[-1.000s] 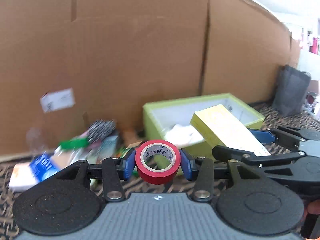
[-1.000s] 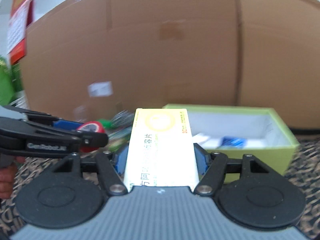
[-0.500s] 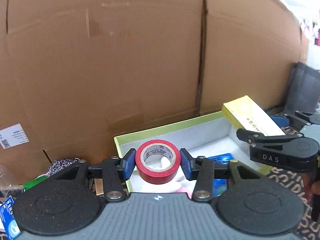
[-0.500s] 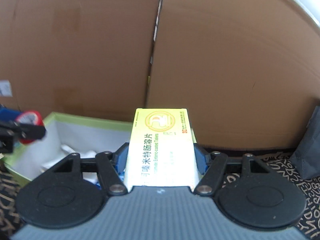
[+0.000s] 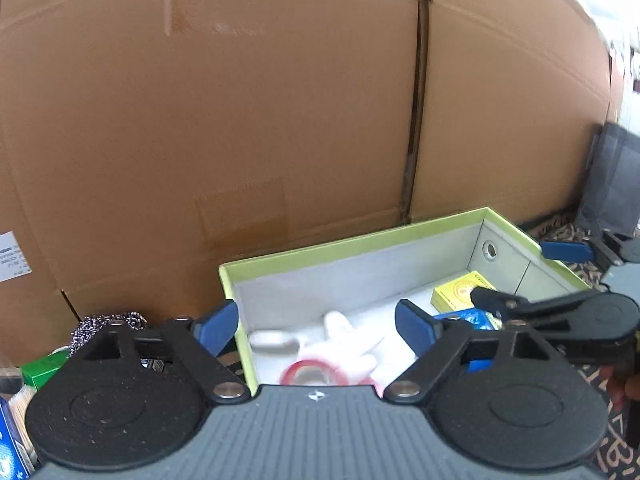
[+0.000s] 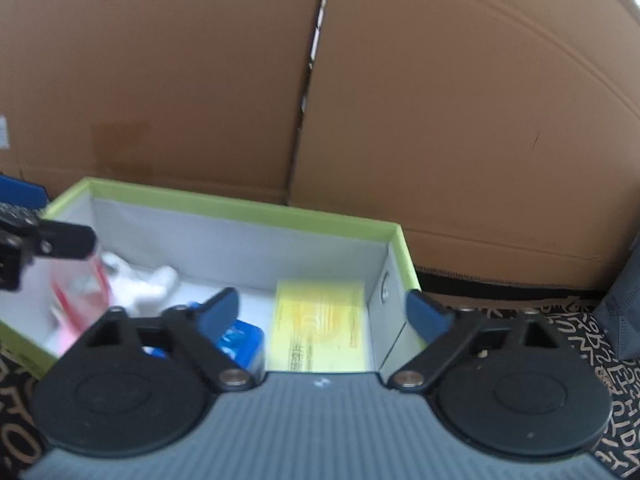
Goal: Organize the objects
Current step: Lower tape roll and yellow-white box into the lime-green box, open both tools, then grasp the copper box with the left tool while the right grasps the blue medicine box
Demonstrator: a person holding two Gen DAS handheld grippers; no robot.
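Observation:
A green box (image 5: 360,240) with grey inner walls stands against the cardboard; it also shows in the right wrist view (image 6: 240,206). My left gripper (image 5: 316,326) is open above its left part. The red tape roll (image 5: 314,374) is blurred inside the box below it, beside a white glove (image 5: 348,344); the roll also shows blurred in the right wrist view (image 6: 80,292). My right gripper (image 6: 324,312) is open above the box's right end. The yellow medicine box (image 6: 318,326) is blurred inside below it, next to a blue packet (image 6: 240,338).
Tall cardboard sheets (image 5: 240,120) wall the back. Left of the box lie a metal scourer (image 5: 108,322), a green item (image 5: 42,370) and a blue pack (image 5: 10,448). A dark bag (image 6: 624,308) stands at the right on a patterned cloth (image 6: 600,344).
Both grippers opened over the green box. The red tape roll dropped from the left one and the yellow medicine box from the right one, both into the box.

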